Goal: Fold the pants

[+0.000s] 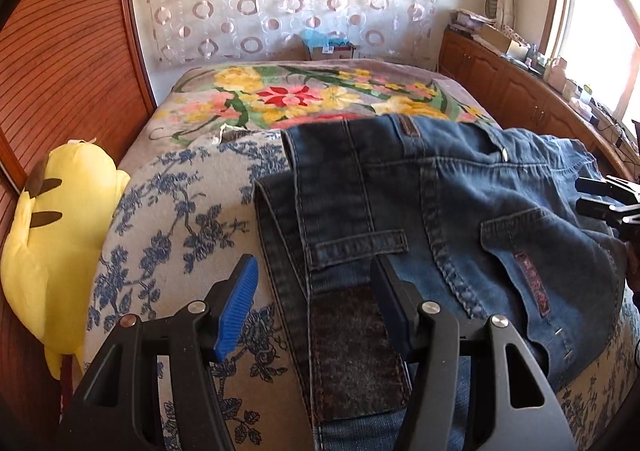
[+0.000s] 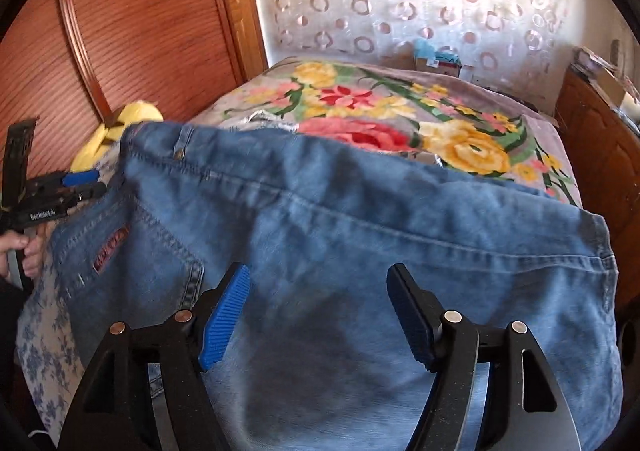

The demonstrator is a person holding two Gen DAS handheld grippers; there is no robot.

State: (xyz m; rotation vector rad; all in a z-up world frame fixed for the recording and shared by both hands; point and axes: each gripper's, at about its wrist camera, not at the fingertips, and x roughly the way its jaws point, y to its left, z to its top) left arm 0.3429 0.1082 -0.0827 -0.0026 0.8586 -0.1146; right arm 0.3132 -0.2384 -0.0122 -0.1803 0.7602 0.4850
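Blue jeans (image 1: pixel 400 203) lie spread on the bed, with the back pockets and the brown leather waistband patch (image 1: pixel 356 351) facing up. My left gripper (image 1: pixel 314 291) hovers open over the waistband, one pad on each side of the patch, neither pressing on it. My right gripper (image 2: pixel 320 311) stands open just above the lighter denim of the jeans (image 2: pixel 360 211), with nothing pinched. In the left wrist view the right gripper (image 1: pixel 588 195) shows at the jeans' right edge. In the right wrist view the left gripper (image 2: pixel 92 185) shows at their left edge, held by a hand (image 2: pixel 24 251).
The bed carries a blue-flowered cloth (image 1: pixel 180 211) and, farther back, a bright floral blanket (image 1: pixel 304 95). A yellow plush toy (image 1: pixel 56 227) lies at the bed's left edge against a wooden wardrobe (image 1: pixel 60 71). A cluttered wooden cabinet (image 1: pixel 512 83) runs along the right under the window.
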